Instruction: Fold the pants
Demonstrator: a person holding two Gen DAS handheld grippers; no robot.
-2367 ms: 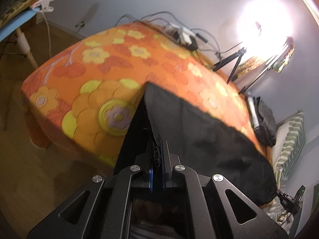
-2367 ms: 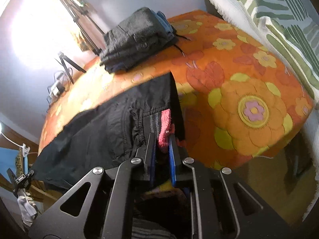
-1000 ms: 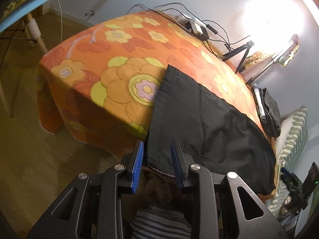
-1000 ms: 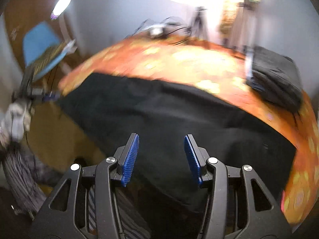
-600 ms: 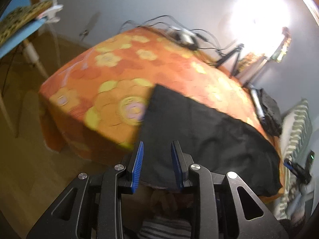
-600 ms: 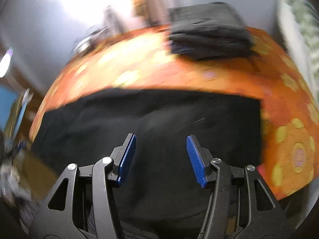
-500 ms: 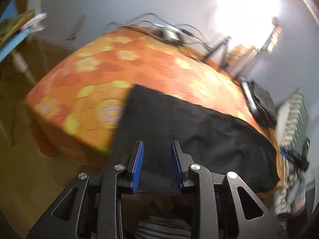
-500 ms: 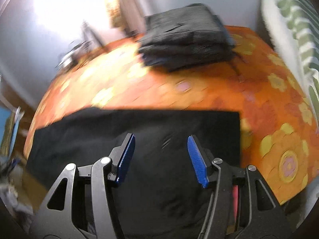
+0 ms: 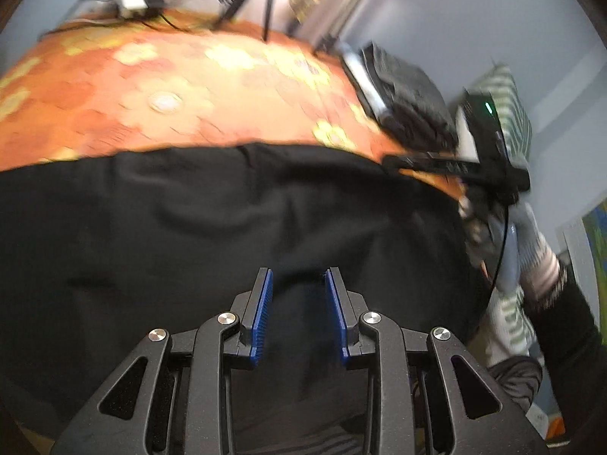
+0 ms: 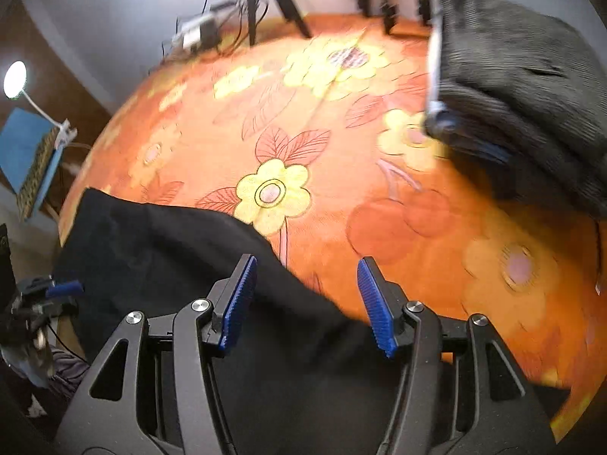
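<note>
The black pants [image 9: 235, 220] lie spread flat along the near edge of the table with the orange flowered cloth [image 9: 159, 87]. My left gripper [image 9: 299, 290] is open and empty, just above the pants near their middle. My right gripper [image 10: 306, 284] is open wide and empty over the far edge of the pants [image 10: 159, 246], where the black fabric meets the orange cloth [image 10: 379, 174]. The right gripper also shows at the right of the left wrist view [image 9: 447, 165].
A stack of folded dark clothes [image 10: 523, 87] sits at the table's far right; it also shows in the left wrist view [image 9: 409, 94]. Cables and a power strip [image 10: 197, 34] lie at the back edge beside tripod legs [image 10: 273, 3]. A blue chair [image 10: 26, 159] stands left.
Both grippers let go of the pants, opened, and swung in over the table. The pants now lie flat. The right gripper has moved toward the pants' far edge.
</note>
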